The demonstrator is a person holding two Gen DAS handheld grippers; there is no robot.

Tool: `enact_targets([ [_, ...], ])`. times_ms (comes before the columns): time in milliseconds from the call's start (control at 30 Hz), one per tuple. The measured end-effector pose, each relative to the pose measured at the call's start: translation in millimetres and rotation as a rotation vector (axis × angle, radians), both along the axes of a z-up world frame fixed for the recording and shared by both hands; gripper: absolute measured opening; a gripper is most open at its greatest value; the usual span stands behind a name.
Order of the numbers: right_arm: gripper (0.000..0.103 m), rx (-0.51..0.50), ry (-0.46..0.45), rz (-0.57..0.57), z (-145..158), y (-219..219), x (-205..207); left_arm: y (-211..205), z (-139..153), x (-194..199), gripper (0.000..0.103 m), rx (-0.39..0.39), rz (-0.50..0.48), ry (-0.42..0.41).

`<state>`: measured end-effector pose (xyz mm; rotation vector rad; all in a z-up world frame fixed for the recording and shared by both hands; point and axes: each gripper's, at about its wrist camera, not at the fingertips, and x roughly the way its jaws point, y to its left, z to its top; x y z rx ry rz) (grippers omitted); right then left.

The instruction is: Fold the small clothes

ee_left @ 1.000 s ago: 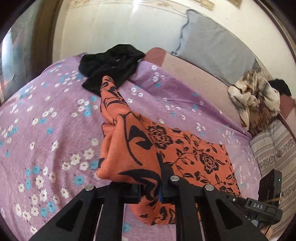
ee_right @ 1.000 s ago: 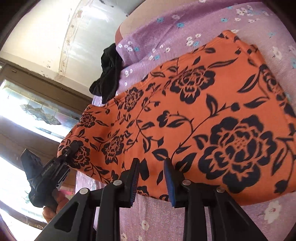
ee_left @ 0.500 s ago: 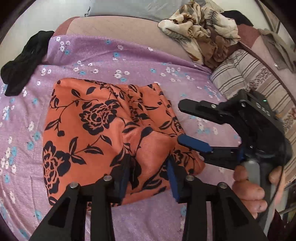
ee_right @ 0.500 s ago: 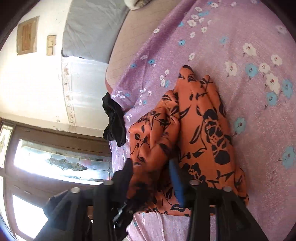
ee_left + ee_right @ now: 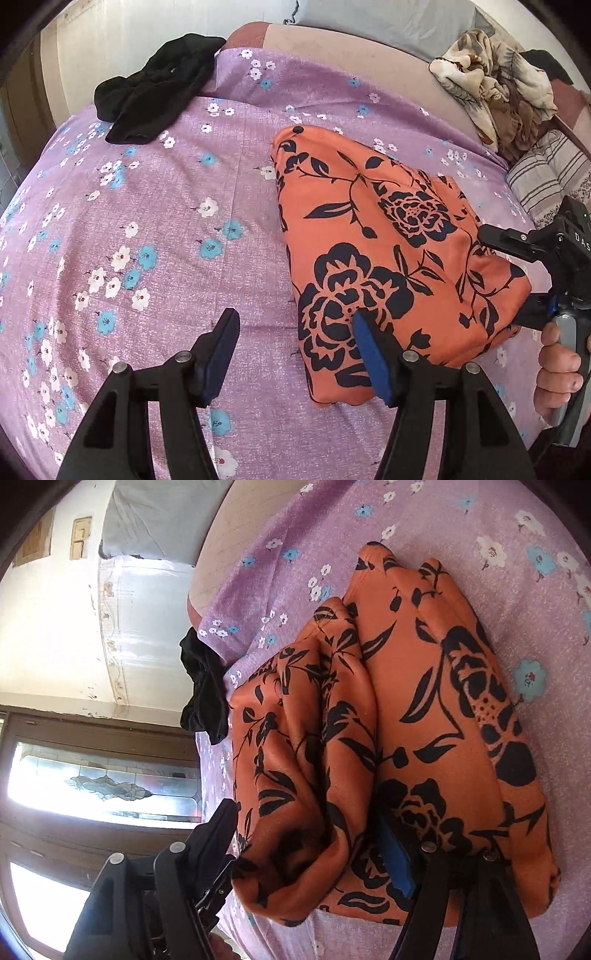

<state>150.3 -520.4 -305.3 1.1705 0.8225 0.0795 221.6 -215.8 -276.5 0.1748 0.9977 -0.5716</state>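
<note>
Orange floral garment (image 5: 388, 251) is lying folded on the purple flowered bedsheet (image 5: 166, 240), toward its right side in the left wrist view. Left gripper (image 5: 295, 354) is standing wide apart, its jaws having just been opening; nothing is between them, though the right pad is overlapping the garment's near edge. Right gripper (image 5: 306, 842) is likewise spread, jaws having just been opening, with loose folds of the garment lying between the fingers, unpinched. Black garment (image 5: 155, 85) is lying crumpled at the sheet's far edge.
</note>
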Motion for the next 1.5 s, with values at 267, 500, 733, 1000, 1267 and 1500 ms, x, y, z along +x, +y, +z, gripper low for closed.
enact_targets([
  [267,0.016,-0.340,-0.086,0.019,49.0,11.5,-6.3,-23.3,26.1,-4.6,0.064,-0.006,-0.054,-0.039],
  [500,0.016,-0.307,-0.032,-0.011,57.0,-37.9,-43.9,-62.6,18.3,-20.8,0.065,0.033,-0.119,-0.051],
  [733,0.030,-0.291,0.162,-0.008,34.1,-53.2,-29.7,-69.1,-15.5,-24.5,0.071,0.094,-0.189,-0.065],
  [1000,0.040,-0.546,0.015,-0.106,77.1,-78.9,-5.0,-47.8,-21.6,-25.8,0.073,0.018,-0.224,-0.053],
  [1267,0.036,-0.576,0.144,0.069,35.7,-52.6,92.4,-41.4,-27.3,-18.4,0.075,-0.041,-0.240,-0.008],
  [1500,0.040,-0.500,0.093,-0.009,32.3,-65.5,94.5,-39.2,-29.9,-15.6,0.079,-0.054,-0.235,0.016],
])
